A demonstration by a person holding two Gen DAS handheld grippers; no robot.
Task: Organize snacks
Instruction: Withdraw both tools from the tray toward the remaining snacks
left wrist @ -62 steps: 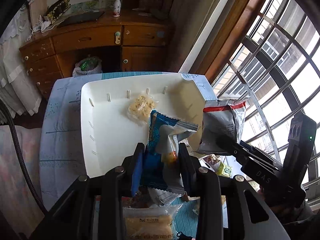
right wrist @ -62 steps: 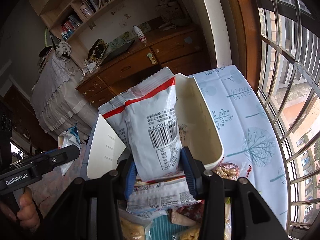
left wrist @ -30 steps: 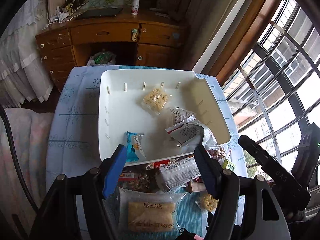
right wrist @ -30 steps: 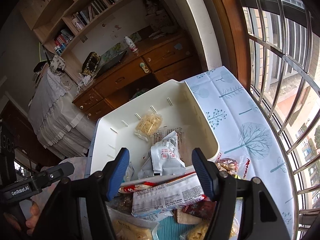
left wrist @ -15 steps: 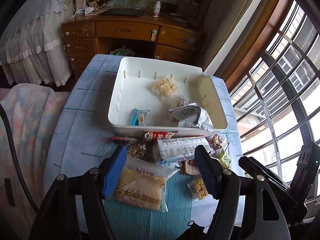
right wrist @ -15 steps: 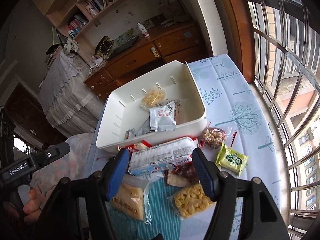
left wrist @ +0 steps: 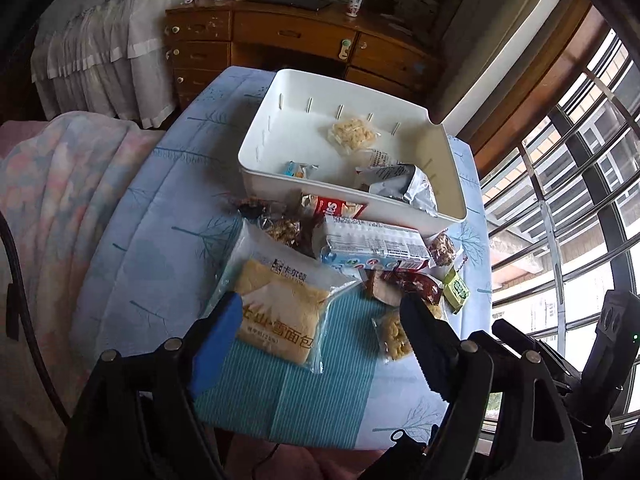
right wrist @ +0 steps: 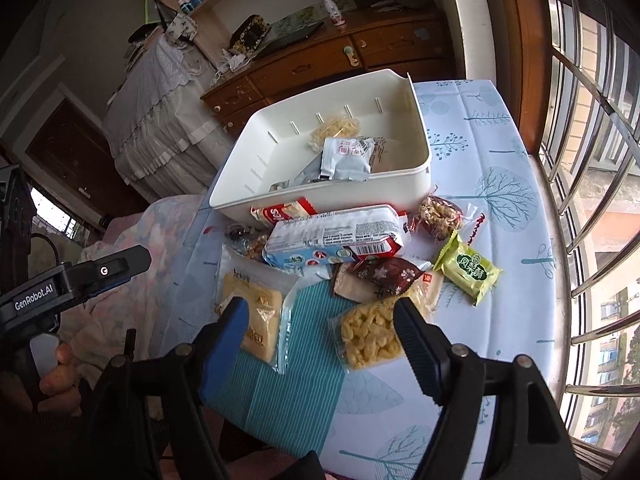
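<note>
Daylight floods in from the window (left wrist: 580, 184) at three o'clock, overexposed there. The table (right wrist: 500, 200) is evenly lit and sharp. Fisheye bending and dark corners ring both views.

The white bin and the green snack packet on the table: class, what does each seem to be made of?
White rectangular bin: likely moulded plastic, matt-smooth, with a rounded rim and ribbed walls. Small green snack packet: probably plastic film, glossy, with crimped ends and printed lettering.
</note>
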